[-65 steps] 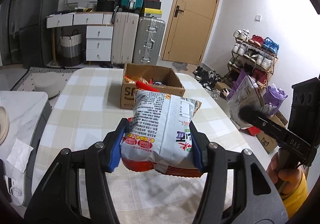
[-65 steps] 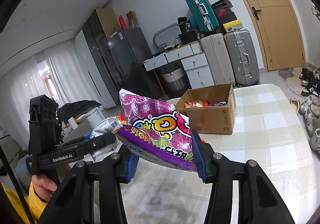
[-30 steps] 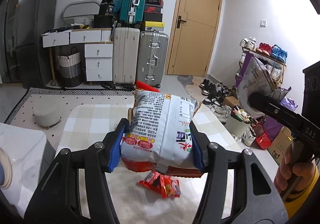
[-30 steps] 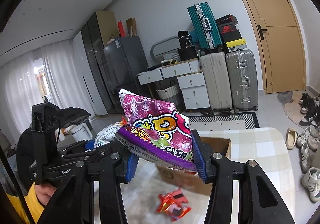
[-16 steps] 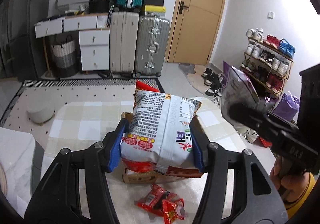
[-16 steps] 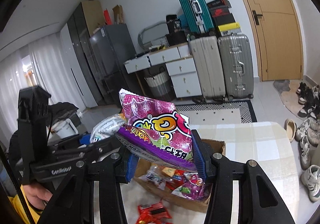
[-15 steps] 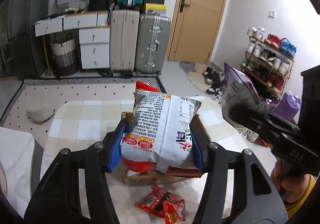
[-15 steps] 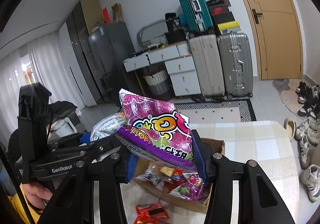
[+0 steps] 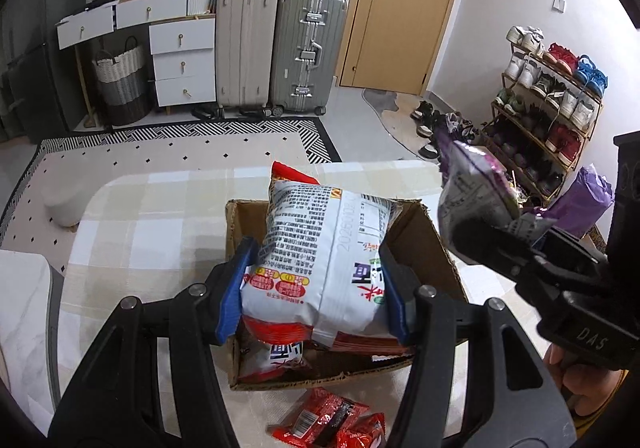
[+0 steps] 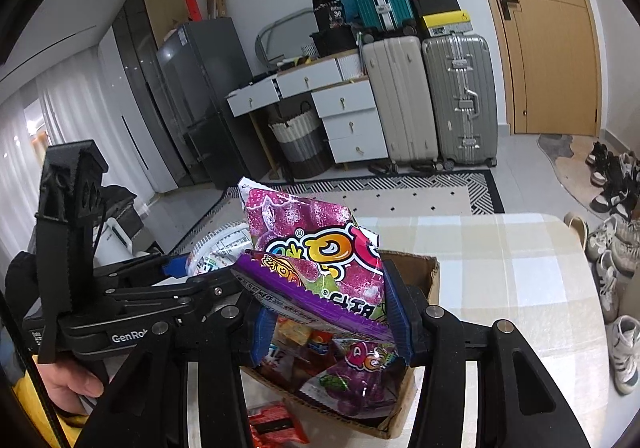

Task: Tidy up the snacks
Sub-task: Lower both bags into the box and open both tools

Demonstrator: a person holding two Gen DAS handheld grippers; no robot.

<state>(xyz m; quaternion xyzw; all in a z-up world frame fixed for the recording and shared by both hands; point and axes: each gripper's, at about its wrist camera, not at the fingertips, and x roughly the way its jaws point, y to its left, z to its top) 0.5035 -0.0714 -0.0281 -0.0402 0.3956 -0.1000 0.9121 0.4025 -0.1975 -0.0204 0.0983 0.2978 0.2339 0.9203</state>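
While both bags hang over the box, the scene reads like this:

Left gripper (image 9: 316, 288): its blue pads are clamped on the sides of the white-and-red snack bag (image 9: 324, 252), which sits upright between them, directly above the open cardboard box (image 9: 436, 244).

Right gripper (image 10: 332, 316): closed on the purple candy bag (image 10: 316, 260), held over the same box — in the left wrist view that bag shows at the right, beside the box's far corner.

What has changed: a second ago the box was mostly hidden behind the bags and seen from farther back; now both views look down into it, so both hands have come forward and down. Neither grip has altered.

Box contents: several packets already lie inside, a purple one (image 10: 356, 380) among them.

Table (image 9: 160, 216): red packets (image 9: 332, 420) lie on the checked cloth just in front of the box, outside it.

Meaning for the task: both bags look ready to drop — letting go is probably the next step, and the loose red packets remain to be gathered.
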